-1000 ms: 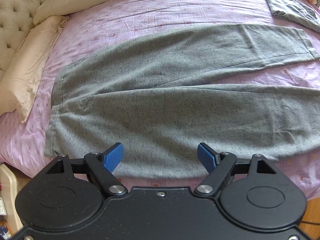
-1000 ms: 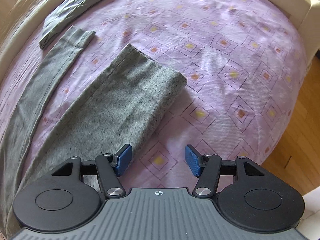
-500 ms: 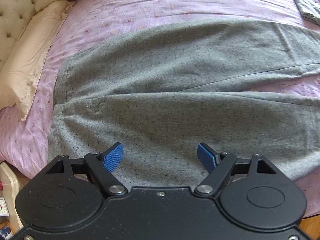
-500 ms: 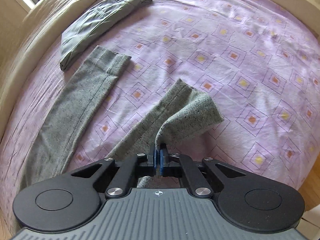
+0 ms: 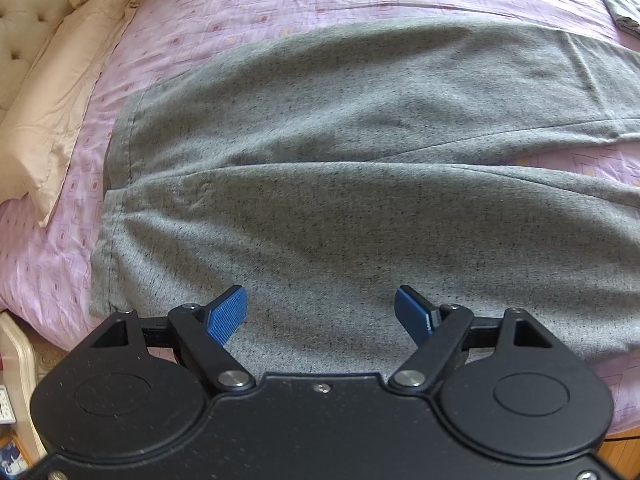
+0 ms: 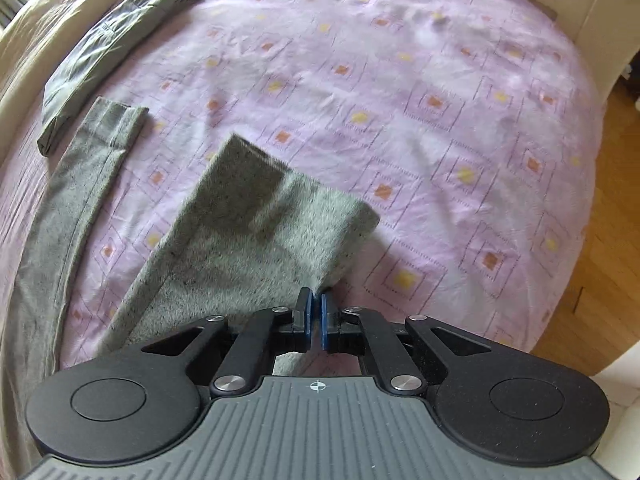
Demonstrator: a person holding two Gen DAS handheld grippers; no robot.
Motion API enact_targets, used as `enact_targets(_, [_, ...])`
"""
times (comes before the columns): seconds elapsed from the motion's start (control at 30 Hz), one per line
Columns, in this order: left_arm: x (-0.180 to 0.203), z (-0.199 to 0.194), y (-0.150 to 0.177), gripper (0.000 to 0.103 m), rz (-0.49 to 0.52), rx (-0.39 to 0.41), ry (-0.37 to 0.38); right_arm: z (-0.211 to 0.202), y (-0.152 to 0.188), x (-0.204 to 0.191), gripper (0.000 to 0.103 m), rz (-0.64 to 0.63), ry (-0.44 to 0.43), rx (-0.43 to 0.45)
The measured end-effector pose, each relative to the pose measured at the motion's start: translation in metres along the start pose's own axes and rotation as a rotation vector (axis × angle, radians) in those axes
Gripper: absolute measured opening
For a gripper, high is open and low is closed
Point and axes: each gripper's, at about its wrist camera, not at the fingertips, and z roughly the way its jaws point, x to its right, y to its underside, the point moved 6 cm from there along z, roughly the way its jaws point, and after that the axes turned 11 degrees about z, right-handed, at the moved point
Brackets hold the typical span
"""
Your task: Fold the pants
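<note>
Grey speckled pants [image 5: 340, 184] lie spread flat on the pink patterned bed, waistband to the left, both legs running right. My left gripper [image 5: 320, 312] hovers open over the near hip part of the pants, blue pads wide apart with only flat cloth beneath. In the right wrist view, my right gripper [image 6: 316, 312] is shut on the near leg's cuff [image 6: 280, 216], which is lifted off the sheet and hangs blurred. The far leg's cuff [image 6: 112, 124] still lies flat on the bed.
A folded grey-green garment [image 6: 108, 52] lies beyond the far leg near the bed's far side. Cream pillows [image 5: 60, 92] and a tufted headboard [image 5: 24, 28] sit left of the waistband. The bed's foot edge and wooden floor [image 6: 604, 216] are at right.
My right gripper shut on the near leg's cuff and lifted it off the sheet. My left gripper dropped closer over the pants' hip area and stayed open.
</note>
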Motion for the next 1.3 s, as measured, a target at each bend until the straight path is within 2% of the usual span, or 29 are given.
enact_targets(0.07, [0.005,-0.001,-0.004,0.081,0.025,0.017,0.010,-0.001,-0.010,-0.010,0.005,-0.079,0.012,0.011])
enact_targets(0.2, [0.014,0.002,-0.010,0.081,0.075,0.031,0.019,-0.019,-0.019,-0.040,0.008,-0.147,-0.038,0.059])
enact_targets(0.4, [0.026,0.014,-0.012,0.081,0.131,0.018,0.058,-0.033,0.025,-0.092,0.008,-0.317,-0.045,0.117])
enact_targets(0.47, [0.029,0.019,-0.013,0.081,0.156,0.011,0.061,-0.027,0.039,-0.109,0.008,-0.372,-0.068,0.073])
enact_targets(0.6, [0.026,0.024,-0.020,0.081,0.181,0.027,0.068,-0.017,0.052,-0.128,0.008,-0.453,-0.017,0.086])
enact_targets(0.73, [0.009,0.026,-0.038,0.081,0.151,0.078,0.059,-0.020,0.055,-0.152,0.008,-0.454,-0.068,0.058])
enact_targets(0.87, [-0.016,0.039,-0.058,0.081,0.088,0.117,0.051,-0.023,0.059,-0.194,0.008,-0.475,-0.135,0.042])
enact_targets(0.97, [-0.034,0.056,-0.073,0.081,0.051,0.133,0.017,-0.017,0.065,-0.226,0.008,-0.498,-0.166,0.028])
enact_targets(1.1, [-0.050,0.079,-0.084,0.081,0.011,0.128,-0.026,-0.001,0.080,-0.262,0.008,-0.555,-0.196,-0.017])
enact_targets(1.3, [-0.065,0.115,-0.072,0.084,-0.005,0.037,-0.081,0.040,0.097,-0.287,0.008,-0.661,-0.168,-0.076])
